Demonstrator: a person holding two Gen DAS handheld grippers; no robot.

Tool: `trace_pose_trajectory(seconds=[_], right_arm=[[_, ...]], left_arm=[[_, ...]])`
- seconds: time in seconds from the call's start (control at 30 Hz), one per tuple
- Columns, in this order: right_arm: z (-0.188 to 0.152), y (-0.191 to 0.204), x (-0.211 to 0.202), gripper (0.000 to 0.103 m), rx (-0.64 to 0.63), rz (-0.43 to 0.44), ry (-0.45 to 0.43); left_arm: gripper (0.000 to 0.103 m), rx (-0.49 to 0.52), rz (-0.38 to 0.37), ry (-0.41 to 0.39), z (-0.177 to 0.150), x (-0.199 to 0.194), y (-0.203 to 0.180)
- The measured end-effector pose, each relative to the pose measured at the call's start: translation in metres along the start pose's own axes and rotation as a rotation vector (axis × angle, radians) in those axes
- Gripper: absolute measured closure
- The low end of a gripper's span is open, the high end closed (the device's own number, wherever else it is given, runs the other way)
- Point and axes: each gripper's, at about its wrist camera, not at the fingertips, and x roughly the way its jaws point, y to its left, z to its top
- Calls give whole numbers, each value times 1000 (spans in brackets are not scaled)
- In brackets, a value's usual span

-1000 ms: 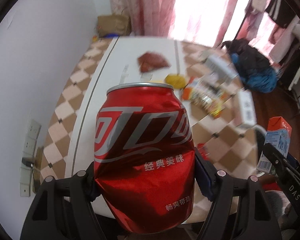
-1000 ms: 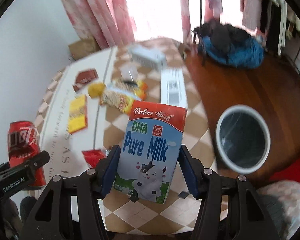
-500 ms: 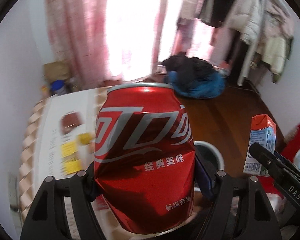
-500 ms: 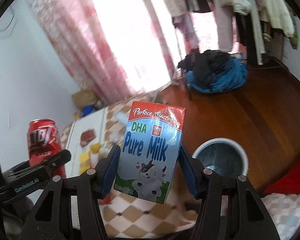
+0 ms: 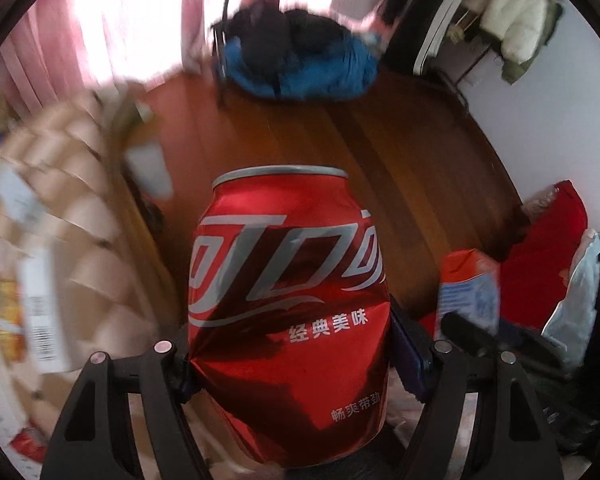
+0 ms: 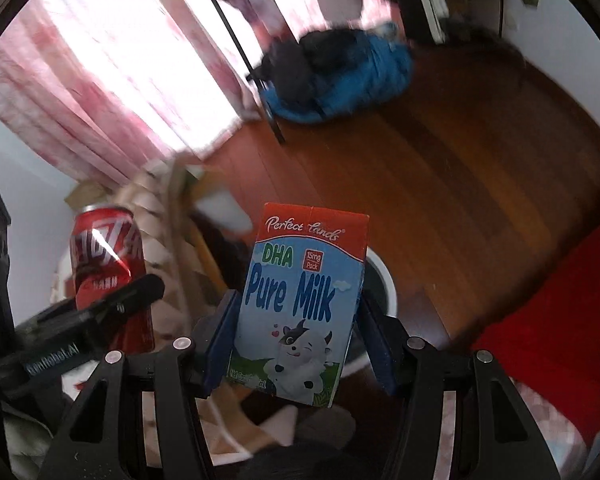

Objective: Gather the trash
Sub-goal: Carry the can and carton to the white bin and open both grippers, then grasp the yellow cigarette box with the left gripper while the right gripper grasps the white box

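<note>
Daylight blows out white through the pink curtains (image 6: pixel 112 92) at far left. Motion blur smears the checkered table (image 5: pixel 60 208) and background, while the fisheye bends and darkens every edge.

Wood floor (image 6: pixel 440 184) — bright pink curtains (image 6: pixel 100 92)

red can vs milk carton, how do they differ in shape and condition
The red can is a round metal cylinder; the milk carton is a flat-sided paper box. The can is dented and creased low down where it is gripped; the carton keeps its straight edges. The can is all red with silver lettering; the carton is blue with a red top band and a cartoon cow. Both are held upright, one in each tool.
</note>
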Motion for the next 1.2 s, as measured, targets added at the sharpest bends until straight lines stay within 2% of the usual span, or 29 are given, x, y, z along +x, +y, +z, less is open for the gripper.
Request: trace_pose_trajectory(seconds=[0.17, 0.27, 0.3, 0.37, 0.47, 0.5, 0.53, 0.6, 0.8, 1.0, 1.2], right_arm=[[-3, -20, 63, 43, 36, -12, 105], [-2, -31, 94, 43, 58, -7, 160], [-2, -34, 104, 43, 62, -5, 178], [-3, -41, 123, 43, 89, -1, 211], [-6, -50, 147, 40, 120, -7, 257], [-8, -53, 152, 28, 129, -11, 266], [-11, -57, 157, 11, 141, -11, 272], [-17, -62, 159, 0, 148, -33, 278], [-23, -62, 154, 0, 116, -159, 277], [-33, -58, 139, 0, 64, -262, 281], [-38, -52, 116, 0, 62, -276, 248]], left_arm=[[29, -59, -37, 118, 20, 50, 6], [29, -67, -29, 157, 29, 68, 11], [27, -79, -30, 170, 31, 73, 14], [6, -99, -33, 179, 30, 78, 16], [5, -122, -14, 182, 26, 78, 20], [5, -120, -2, 181, 25, 77, 20], [5, -117, 10, 177, 22, 76, 20], [5, -96, 64, 155, 16, 73, 20], [5, -11, 229, 127, 0, 74, 18], [5, 25, 278, 127, -19, 71, 11], [5, 38, 288, 112, -29, 56, 1]])
